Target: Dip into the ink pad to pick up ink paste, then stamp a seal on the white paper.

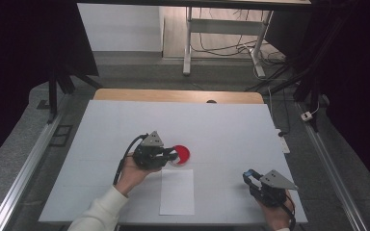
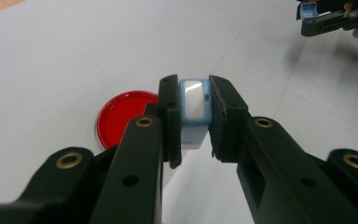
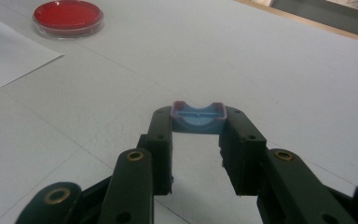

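Note:
A red round dish point(image 1: 183, 155) with a clear rim sits mid-table. My left gripper point(image 1: 173, 155) hovers at its left edge, shut on a small light-blue block with a white face point(image 2: 195, 103); the dish point(image 2: 121, 119) lies just left of and below the jaws. At the table's front right, my right gripper point(image 1: 247, 175) is shut on a small blue cap with a pinkish rim point(image 3: 198, 116), held just above the white tabletop. From there the dish point(image 3: 68, 17) lies far off to the upper left. The right gripper point(image 2: 307, 11) also appears from the left gripper's camera, at top right.
A white sheet of paper point(image 1: 177, 191) lies flat near the front edge, between the two hands, below the dish. The white table top point(image 1: 231, 125) ends in a wooden strip point(image 1: 178, 95) at the far side. Table legs and cables stand on the floor beyond.

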The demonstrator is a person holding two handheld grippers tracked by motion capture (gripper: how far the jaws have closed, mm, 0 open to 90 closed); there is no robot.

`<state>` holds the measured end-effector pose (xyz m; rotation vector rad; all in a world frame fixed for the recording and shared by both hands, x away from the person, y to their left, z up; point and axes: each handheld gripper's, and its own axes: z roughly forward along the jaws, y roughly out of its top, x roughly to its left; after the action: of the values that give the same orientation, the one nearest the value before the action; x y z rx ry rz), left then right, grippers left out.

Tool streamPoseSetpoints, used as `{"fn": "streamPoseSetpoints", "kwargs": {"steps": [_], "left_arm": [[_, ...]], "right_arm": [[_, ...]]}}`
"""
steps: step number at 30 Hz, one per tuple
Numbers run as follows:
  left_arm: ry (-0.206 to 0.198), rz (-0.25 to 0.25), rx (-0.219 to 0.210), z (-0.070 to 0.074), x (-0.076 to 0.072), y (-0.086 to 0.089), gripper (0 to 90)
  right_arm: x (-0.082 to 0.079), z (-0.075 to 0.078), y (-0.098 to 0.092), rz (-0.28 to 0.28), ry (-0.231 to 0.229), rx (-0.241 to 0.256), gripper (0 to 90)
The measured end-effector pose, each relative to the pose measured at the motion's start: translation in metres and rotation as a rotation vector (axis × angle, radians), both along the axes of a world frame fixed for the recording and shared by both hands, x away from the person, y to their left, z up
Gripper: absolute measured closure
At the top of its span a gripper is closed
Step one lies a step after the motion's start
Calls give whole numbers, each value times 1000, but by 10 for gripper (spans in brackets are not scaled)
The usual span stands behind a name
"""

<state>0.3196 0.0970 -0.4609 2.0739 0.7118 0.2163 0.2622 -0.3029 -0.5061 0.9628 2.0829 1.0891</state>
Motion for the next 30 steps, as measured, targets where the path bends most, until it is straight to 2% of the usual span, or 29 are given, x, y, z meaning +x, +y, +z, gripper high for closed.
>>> {"fn": "streamPoseSetpoints", "kwargs": {"steps": [8,12,22,30], "left_arm": [[-3,-15,-10,4,-5,2,758],[11,-19,-5,1,-5,0,758],[6,-45,0,5,-14,-3,758],[25,-69,-25,5,-18,-5,758]], "right_arm": [[0,0,-1,1,-4,8,654],[1,0,-1,-1,-2,3,654],[0,0,-1,3,-5,5,654],[0,0,-1,3,-5,1,654]]}}
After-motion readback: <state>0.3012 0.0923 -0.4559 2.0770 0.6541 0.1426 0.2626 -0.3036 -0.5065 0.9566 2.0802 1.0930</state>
